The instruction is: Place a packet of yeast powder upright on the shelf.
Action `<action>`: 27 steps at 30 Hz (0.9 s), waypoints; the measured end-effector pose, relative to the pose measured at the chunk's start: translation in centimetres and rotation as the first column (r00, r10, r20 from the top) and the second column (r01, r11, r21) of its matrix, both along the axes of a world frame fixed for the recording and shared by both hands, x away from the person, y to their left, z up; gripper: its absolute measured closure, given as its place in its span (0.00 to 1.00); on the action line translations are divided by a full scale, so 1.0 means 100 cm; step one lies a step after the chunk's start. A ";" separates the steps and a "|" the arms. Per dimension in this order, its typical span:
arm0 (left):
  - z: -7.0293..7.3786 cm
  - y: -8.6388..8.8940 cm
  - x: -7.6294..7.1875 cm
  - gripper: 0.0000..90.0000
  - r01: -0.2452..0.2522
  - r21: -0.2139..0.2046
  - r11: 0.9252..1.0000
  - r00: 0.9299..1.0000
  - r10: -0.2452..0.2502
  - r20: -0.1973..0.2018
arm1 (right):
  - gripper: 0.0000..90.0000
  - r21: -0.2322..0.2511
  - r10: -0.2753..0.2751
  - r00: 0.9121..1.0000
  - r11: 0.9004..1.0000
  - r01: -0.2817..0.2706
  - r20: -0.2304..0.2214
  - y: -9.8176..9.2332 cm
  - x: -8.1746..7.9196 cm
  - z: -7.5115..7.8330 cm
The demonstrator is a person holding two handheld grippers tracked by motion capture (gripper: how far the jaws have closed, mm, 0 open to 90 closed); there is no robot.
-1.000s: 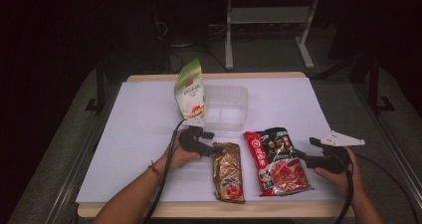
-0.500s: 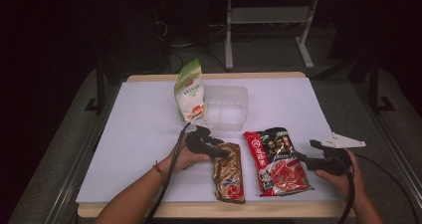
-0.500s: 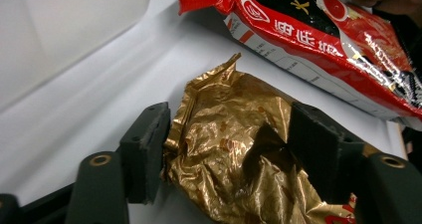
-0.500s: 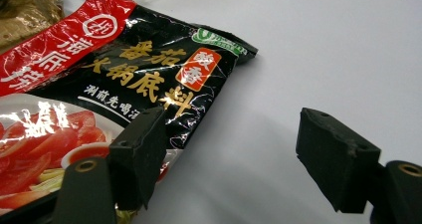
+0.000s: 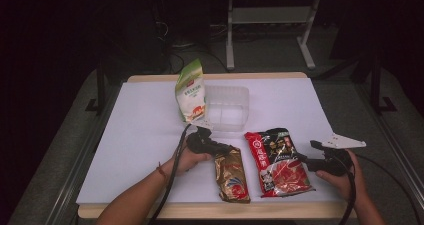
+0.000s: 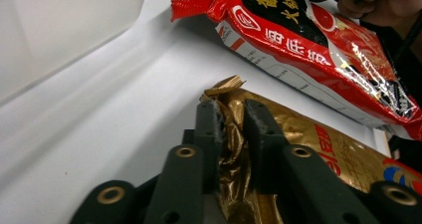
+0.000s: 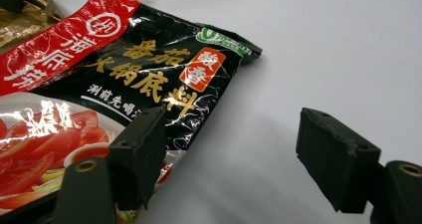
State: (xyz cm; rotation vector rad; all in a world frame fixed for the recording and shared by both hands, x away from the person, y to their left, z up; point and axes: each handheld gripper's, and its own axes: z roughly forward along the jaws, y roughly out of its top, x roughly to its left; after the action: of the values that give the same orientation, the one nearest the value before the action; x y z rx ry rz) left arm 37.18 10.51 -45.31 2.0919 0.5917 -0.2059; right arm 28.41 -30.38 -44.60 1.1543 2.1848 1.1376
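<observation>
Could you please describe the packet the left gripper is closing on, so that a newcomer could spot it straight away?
On the white table, look along the near edge, just left of the big red-and-black packet. There lies the gold packet, its crinkled top end pinched in the left gripper, whose jaws have just been closing. It is the only gold foil one, and the smallest.

On the table in front of you, two flat packets are lying side by side near your edge: the snack packet to the left and the hotpot soup base packet just to its right, apart from it. Behind them, toward the table's middle, the clear plastic container is sitting with the standing pouch upright against its left side. Your left gripper is lying at the snack packet's far end, while your right gripper is resting just beside the soup base packet's right edge.
</observation>
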 end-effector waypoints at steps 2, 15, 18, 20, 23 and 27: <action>0.003 0.000 -0.003 0.91 -0.008 -0.001 1.000 1.000 0.008 0.022 | 0.30 0.002 -0.002 1.000 1.000 0.002 0.001 0.000 0.000 0.000; 0.047 0.021 -0.026 0.96 -0.025 -0.143 0.989 0.990 0.044 0.130 | 0.30 0.027 -0.011 1.000 1.000 0.010 0.022 -0.002 0.002 0.006; 0.056 0.027 -0.031 0.96 -0.031 -0.174 0.984 0.987 0.057 0.148 | 0.30 0.035 -0.014 1.000 0.999 0.013 0.028 -0.002 0.004 0.007; 0.063 0.032 -0.034 0.96 -0.034 -0.201 0.979 0.986 0.066 0.155 | 0.30 0.041 -0.012 1.000 0.999 0.011 0.028 -0.002 0.006 0.007; 0.073 0.039 -0.038 0.96 -0.038 -0.232 0.972 0.981 0.080 0.174 | 0.30 0.046 -0.007 0.999 0.999 0.005 0.032 -0.001 0.006 0.008; 0.084 0.046 -0.042 0.97 -0.043 -0.268 0.962 0.976 0.098 0.195 | 0.30 0.050 -0.007 0.999 0.999 0.005 0.038 0.000 0.005 0.010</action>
State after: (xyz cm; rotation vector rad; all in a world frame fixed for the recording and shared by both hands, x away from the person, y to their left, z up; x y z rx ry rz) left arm 32.95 15.11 -36.96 1.8044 0.4845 -0.0214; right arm 28.92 -30.39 -43.62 1.1489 2.1343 1.2086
